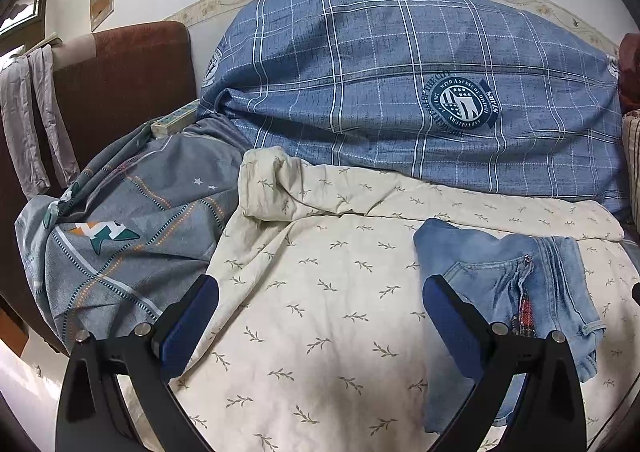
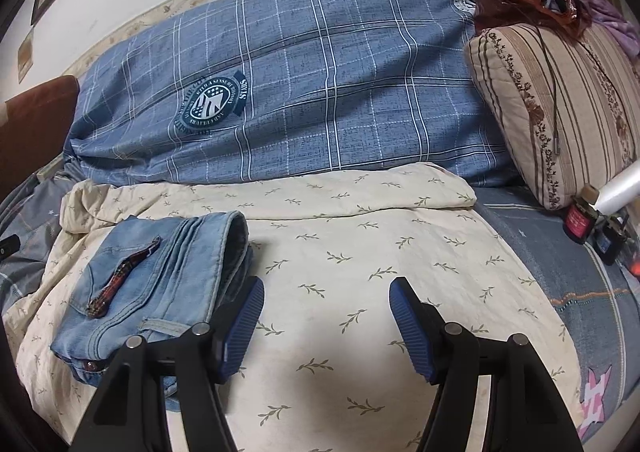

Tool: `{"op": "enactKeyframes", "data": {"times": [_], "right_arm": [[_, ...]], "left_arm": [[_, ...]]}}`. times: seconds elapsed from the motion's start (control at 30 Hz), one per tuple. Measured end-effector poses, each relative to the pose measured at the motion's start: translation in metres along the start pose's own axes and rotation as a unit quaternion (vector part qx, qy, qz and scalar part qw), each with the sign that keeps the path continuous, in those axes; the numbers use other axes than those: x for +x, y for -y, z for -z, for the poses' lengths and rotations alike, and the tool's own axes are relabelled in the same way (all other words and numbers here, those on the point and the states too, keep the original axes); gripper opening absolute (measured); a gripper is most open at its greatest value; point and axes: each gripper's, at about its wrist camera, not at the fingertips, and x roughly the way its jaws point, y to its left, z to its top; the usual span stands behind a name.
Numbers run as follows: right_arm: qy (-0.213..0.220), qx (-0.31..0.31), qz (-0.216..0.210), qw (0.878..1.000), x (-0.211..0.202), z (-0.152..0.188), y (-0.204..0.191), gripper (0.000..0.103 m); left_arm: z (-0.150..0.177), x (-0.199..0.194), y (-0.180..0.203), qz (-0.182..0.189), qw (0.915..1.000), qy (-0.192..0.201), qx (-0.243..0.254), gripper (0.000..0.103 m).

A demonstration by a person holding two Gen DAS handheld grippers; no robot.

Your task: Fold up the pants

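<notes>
Light blue denim pants (image 1: 516, 292) lie folded into a compact stack on a cream leaf-print blanket (image 1: 320, 312). In the right wrist view the pants (image 2: 160, 280) sit at the left, pocket and red plaid lining showing. My left gripper (image 1: 320, 288) is open and empty, above the blanket, with its right finger at the stack's left edge. My right gripper (image 2: 327, 292) is open and empty over bare blanket (image 2: 360, 252), with its left finger beside the stack's right edge.
A large blue plaid duvet (image 1: 400, 91) is piled behind the blanket against the wall. A grey patterned sheet (image 1: 120, 232) lies left, by a brown headboard (image 1: 120, 79). A striped floral pillow (image 2: 560, 111) and small bottles (image 2: 592, 223) sit at the right.
</notes>
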Motion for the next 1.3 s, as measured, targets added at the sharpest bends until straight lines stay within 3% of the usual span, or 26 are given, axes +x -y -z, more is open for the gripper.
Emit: {"op": "enactKeyframes", "data": {"times": [1.3], "right_arm": [[-0.009,0.009,0.006,1.0,0.007,0.001,0.002,0.069]], "left_arm": [[0.002,0.011,-0.004,-0.001,0.9999,-0.01,-0.007,0.102]]}}
